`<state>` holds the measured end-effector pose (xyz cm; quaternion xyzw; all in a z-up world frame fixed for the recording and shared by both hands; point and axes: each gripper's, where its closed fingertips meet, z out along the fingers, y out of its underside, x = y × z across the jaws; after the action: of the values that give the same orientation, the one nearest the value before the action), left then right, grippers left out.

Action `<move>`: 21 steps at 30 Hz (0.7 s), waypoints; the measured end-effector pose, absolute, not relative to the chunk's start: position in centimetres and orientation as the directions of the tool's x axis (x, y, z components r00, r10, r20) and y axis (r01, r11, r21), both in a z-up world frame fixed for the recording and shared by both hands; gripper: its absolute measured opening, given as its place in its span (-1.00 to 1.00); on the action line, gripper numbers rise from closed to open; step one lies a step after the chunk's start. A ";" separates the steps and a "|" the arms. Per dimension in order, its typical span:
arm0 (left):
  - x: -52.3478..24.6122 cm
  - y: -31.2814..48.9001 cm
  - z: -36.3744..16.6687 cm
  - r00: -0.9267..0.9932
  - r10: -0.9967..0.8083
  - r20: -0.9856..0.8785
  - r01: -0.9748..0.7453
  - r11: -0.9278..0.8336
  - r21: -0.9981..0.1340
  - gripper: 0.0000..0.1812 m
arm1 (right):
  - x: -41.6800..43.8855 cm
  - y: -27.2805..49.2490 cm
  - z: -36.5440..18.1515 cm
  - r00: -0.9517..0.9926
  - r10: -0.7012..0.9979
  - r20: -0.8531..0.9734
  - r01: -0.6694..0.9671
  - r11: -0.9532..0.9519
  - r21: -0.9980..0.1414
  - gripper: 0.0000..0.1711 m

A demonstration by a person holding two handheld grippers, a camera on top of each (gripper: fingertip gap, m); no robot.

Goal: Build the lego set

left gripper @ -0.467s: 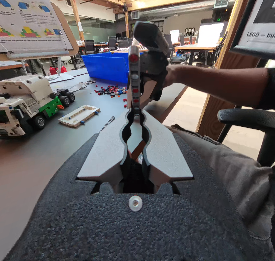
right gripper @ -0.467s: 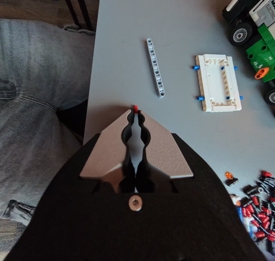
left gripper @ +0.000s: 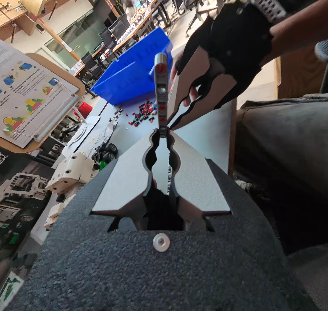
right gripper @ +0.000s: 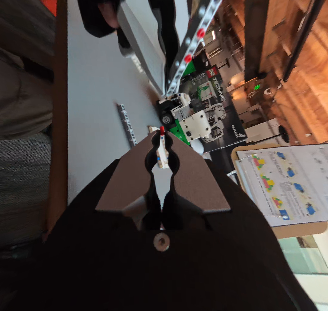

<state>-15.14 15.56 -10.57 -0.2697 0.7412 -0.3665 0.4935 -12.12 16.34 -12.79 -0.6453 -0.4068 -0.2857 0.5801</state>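
While my left gripper (left gripper: 163,133) clamps the grey beam (left gripper: 161,96), my right gripper (right gripper: 161,133) pinches a red pin (right gripper: 161,130) beside it.

The left gripper (left gripper: 163,133) points up and forward, its fingertips pinched on the lower end of a grey beam (left gripper: 161,93). The right gripper (right gripper: 161,133), held by a bare forearm (left gripper: 300,30), angles down toward it with its tips clamped on a small red pin (right gripper: 161,130)

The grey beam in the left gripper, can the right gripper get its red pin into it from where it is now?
Probably yes. The right gripper, pinching the red pin, has its tips right beside the grey beam near the left gripper, with nothing between.
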 end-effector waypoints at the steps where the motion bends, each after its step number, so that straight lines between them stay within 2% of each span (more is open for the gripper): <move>1: -14.5 16.6 -11.4 -0.358 -0.754 -0.551 -0.057 0.607 -0.793 -0.93 | -11.8 16.5 -12.7 0.505 0.160 0.848 0.858 0.015 -0.513 -0.97; 4: -13.2 17.9 -13.2 -0.349 -0.724 -0.595 -0.034 0.644 -0.764 -0.93 | -11.7 17.1 -13.5 0.491 0.180 0.852 0.864 0.024 -0.503 -0.96; 9: -12.2 17.6 -15.1 -0.320 -0.609 -0.726 0.001 0.766 -0.643 -0.94 | -11.4 17.7 -14.6 0.488 0.230 0.842 0.865 0.000 -0.502 -0.96; 14: -12.5 17.1 -16.2 -0.355 -0.583 -0.731 -0.005 0.783 -0.622 -0.93 | -11.1 17.9 -15.4 0.503 0.270 0.821 0.857 -0.031 -0.515 -0.96; 21: -12.5 17.1 -16.9 -0.365 -0.555 -0.747 -0.024 0.808 -0.589 -0.94 | -11.8 17.8 -16.5 0.451 0.311 0.837 0.884 -0.022 -0.468 -0.96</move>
<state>-12.53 17.07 -16.88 -0.1838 0.7876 -0.2495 0.5325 -11.80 17.79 -16.51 -0.6629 -0.4504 -0.2679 0.5347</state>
